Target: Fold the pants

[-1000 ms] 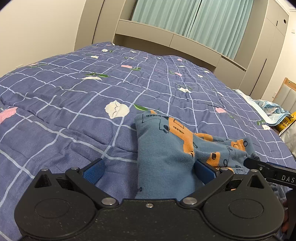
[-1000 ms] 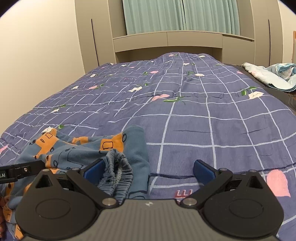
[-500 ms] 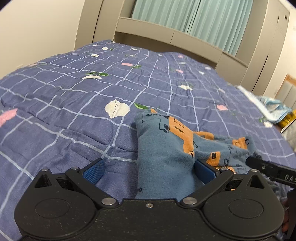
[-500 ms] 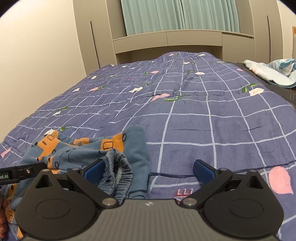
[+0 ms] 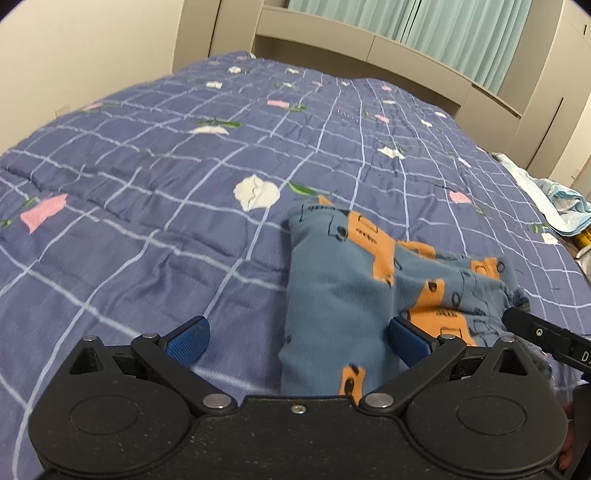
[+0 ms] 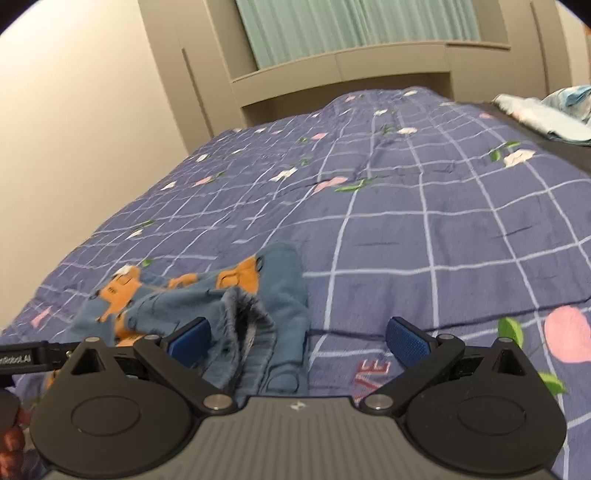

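Both cameras had tipped a little. Left gripper point(image 5: 295, 341) and right gripper point(image 6: 297, 341) were wide open, empty. Soft, floppy pants point(image 5: 343, 295) lay bunched on the near blanket point(image 5: 147, 206); grab the stretchy waistband point(image 6: 243, 325).

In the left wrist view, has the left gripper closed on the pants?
No, the left gripper is open, its blue pads wide apart, with the pants lying loose on the quilt.

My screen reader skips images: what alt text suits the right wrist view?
Open right gripper hovers over crumpled blue pants with orange prints, lying on a purple grid-patterned quilt. Teal curtains hang behind the bed.
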Demonstrator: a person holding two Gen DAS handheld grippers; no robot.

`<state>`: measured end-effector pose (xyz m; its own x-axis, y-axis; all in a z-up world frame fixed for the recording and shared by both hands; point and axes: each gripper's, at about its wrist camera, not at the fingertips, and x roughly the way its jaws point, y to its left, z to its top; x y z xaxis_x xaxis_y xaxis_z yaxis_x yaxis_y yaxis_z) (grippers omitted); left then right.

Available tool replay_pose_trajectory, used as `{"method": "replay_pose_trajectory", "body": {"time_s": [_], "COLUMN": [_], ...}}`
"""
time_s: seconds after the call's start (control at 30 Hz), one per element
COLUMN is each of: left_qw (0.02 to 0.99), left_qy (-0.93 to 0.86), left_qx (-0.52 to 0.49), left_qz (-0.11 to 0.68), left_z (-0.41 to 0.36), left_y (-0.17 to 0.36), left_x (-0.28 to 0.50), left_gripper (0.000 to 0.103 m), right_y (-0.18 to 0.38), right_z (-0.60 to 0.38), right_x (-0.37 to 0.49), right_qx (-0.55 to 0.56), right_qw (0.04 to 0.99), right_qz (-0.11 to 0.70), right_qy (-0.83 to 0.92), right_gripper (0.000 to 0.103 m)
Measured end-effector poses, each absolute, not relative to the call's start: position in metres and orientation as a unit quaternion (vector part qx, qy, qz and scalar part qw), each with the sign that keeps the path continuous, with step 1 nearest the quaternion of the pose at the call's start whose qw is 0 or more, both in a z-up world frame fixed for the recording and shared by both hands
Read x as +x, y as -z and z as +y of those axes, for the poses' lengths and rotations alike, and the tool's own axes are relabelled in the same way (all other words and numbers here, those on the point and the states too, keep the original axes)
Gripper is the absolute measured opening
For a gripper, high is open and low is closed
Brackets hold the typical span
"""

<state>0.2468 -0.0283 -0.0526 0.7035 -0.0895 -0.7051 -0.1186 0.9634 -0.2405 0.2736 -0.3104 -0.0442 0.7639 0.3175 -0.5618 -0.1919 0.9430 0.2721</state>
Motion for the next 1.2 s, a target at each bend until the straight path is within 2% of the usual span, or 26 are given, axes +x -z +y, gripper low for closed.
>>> {"method": "replay_pose_trajectory", "body": {"time_s": [0.13,0.23,0.3,0.37,0.43,0.57,0.63,0.67,0.7,1.07,1.2], "left_qw": [0.904,0.900,0.898,0.895,0.895,0.891,0.897,0.900,0.903,0.936,0.935], "left_qy": [0.011,0.013,0.016,0.020,0.027,0.057,0.051,0.051,0.050,0.100,0.132], "left_qx": [-0.144,-0.148,-0.154,-0.162,-0.171,-0.190,-0.173,-0.167,-0.164,-0.097,-0.084], "left_qz": [0.403,0.410,0.413,0.415,0.412,0.408,0.403,0.400,0.394,0.324,0.319], "left_z": [-0.021,-0.020,-0.019,-0.018,-0.017,-0.020,-0.026,-0.029,-0.031,-0.072,-0.100], "left_y": [0.051,0.049,0.048,0.048,0.047,0.044,0.039,0.037,0.033,-0.013,-0.013], "left_x": [0.242,0.240,0.239,0.238,0.238,0.238,0.236,0.236,0.236,0.247,0.271], "left_gripper": [0.102,0.101,0.095,0.092,0.082,0.043,0.033,0.025,0.021,0.020,0.020], "right_y": [0.041,0.038,0.039,0.039,0.041,0.039,0.037,0.035,0.033,-0.004,-0.009], "right_z": [-0.313,-0.312,-0.311,-0.312,-0.316,-0.320,-0.318,-0.316,-0.313,-0.323,-0.343], "right_x": [0.267,0.263,0.262,0.264,0.265,0.262,0.258,0.255,0.252,0.214,0.221], "right_qx": [0.099,0.102,0.107,0.120,0.146,0.168,0.165,0.157,0.150,0.121,0.136], "right_qw": [0.928,0.926,0.923,0.918,0.911,0.909,0.913,0.917,0.920,0.960,0.963], "right_qz": [0.321,0.320,0.321,0.323,0.327,0.322,0.316,0.311,0.307,0.218,0.216], "right_qy": [-0.161,-0.176,-0.184,-0.196,-0.204,-0.203,-0.201,-0.196,-0.192,-0.127,-0.087], "right_gripper": [0.100,0.084,0.079,0.064,0.055,0.027,0.024,0.023,0.022,0.020,0.020]}}
